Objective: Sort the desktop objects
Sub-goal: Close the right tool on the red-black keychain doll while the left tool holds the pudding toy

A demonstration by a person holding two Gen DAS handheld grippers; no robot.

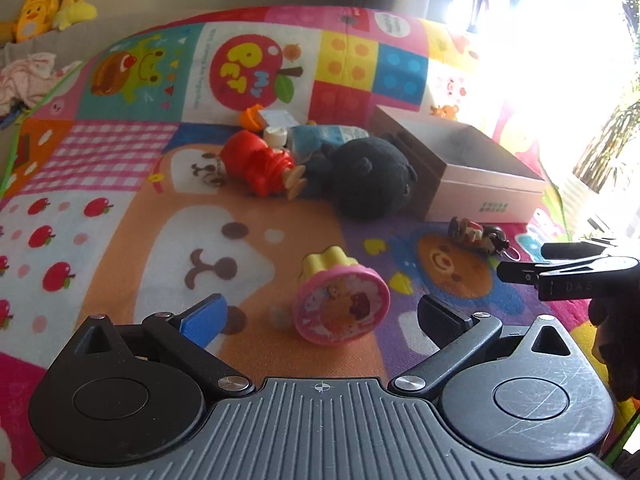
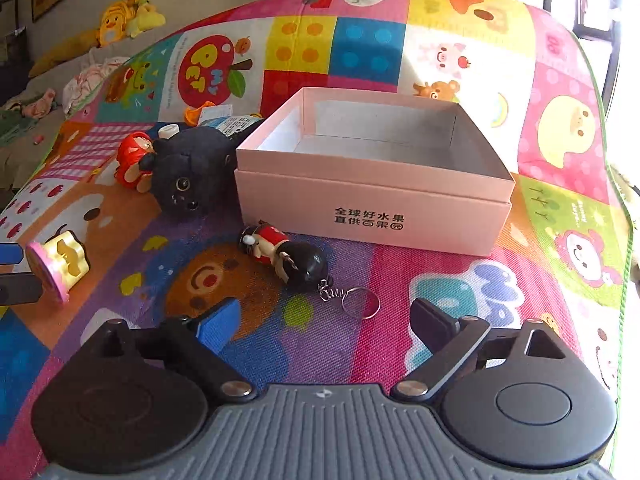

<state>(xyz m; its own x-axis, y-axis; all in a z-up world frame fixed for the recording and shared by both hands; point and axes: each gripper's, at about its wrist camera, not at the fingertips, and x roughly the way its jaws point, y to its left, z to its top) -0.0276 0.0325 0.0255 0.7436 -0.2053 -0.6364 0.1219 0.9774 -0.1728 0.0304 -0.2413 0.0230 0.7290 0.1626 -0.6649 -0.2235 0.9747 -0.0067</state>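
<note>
Box (image 2: 372, 208) sits open and empty on the mat (image 2: 460, 300): 0 sorted. Black plush (image 2: 192, 176), red figure (image 1: 260, 164), pink toy (image 1: 340, 304), keychain doll (image 2: 286, 256) all outside it. Left gripper (image 1: 320, 320) and right gripper (image 2: 324, 322) gape wide, holding nothing.

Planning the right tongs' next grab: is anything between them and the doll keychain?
Nothing visible: the right tongs stand open, with only bare mat up to the doll keychain, whose key ring lies nearest them.
</note>
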